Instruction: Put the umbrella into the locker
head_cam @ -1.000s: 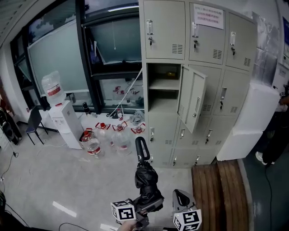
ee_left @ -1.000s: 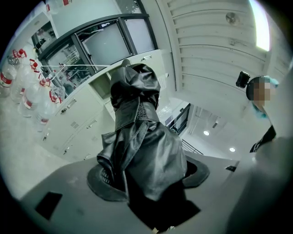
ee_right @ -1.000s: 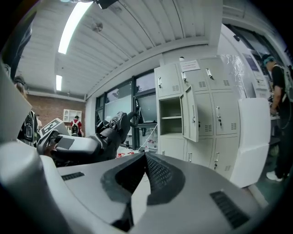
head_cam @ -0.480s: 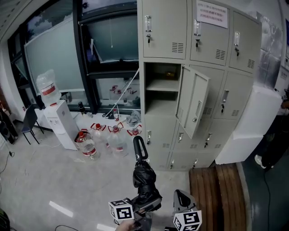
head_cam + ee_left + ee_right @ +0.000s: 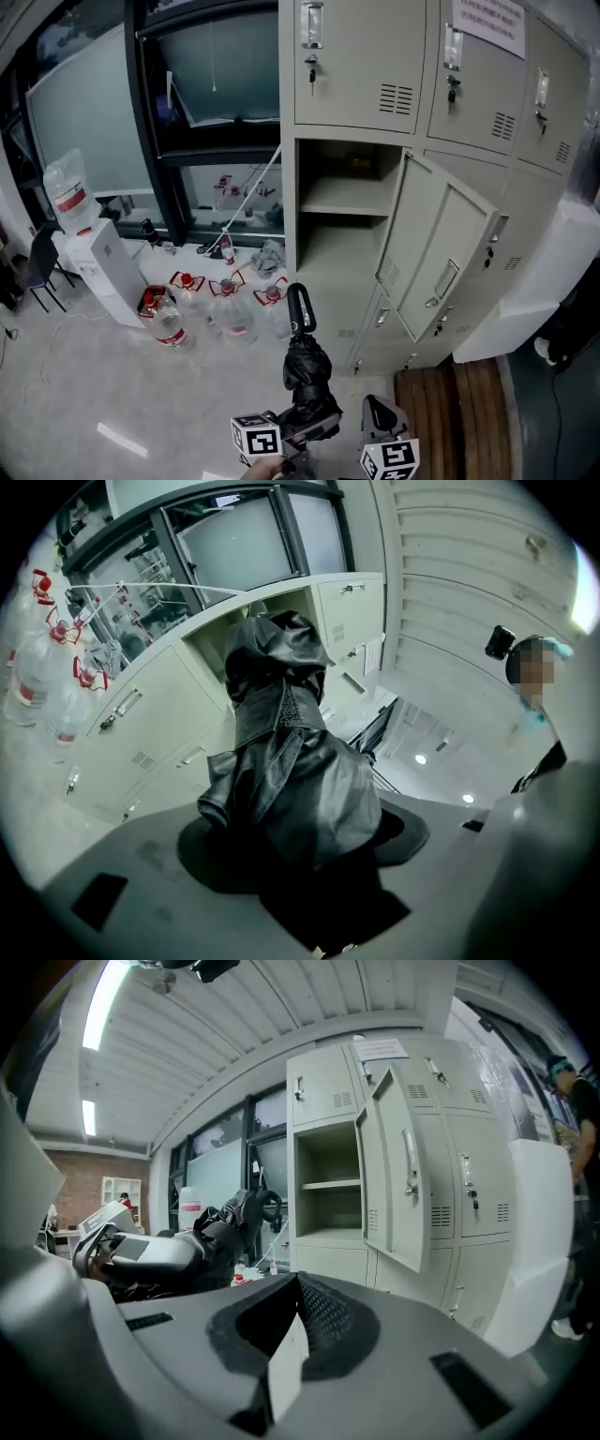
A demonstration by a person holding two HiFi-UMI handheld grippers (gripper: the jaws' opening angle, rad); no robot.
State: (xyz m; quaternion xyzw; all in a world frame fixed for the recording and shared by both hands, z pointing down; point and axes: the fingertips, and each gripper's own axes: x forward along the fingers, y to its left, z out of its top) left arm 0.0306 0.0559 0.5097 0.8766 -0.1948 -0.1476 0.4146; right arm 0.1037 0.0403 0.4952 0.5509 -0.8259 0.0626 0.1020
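A folded black umbrella (image 5: 304, 370) stands upright, its loop handle (image 5: 300, 310) on top, with my left gripper (image 5: 314, 424) shut on its lower part. In the left gripper view the umbrella (image 5: 281, 761) fills the space between the jaws and hides the pads. My right gripper (image 5: 376, 406) hangs just to the right, jaws together with nothing in them; its tips (image 5: 298, 1284) point at the lockers. The open locker compartment (image 5: 345, 202) has a shelf inside, and its door (image 5: 437, 246) swings out to the right. The umbrella (image 5: 231, 1222) is below and in front of that opening.
Several water bottles (image 5: 225, 314) stand on the floor left of the lockers, beside a water dispenser (image 5: 96, 258). A wooden bench (image 5: 441, 412) lies at bottom right, with a white block (image 5: 530, 286) behind it. A person (image 5: 577, 1101) stands far right.
Both grippers and the umbrella have moved toward the lockers, which now loom larger and closer. The grip on the umbrella is unchanged.
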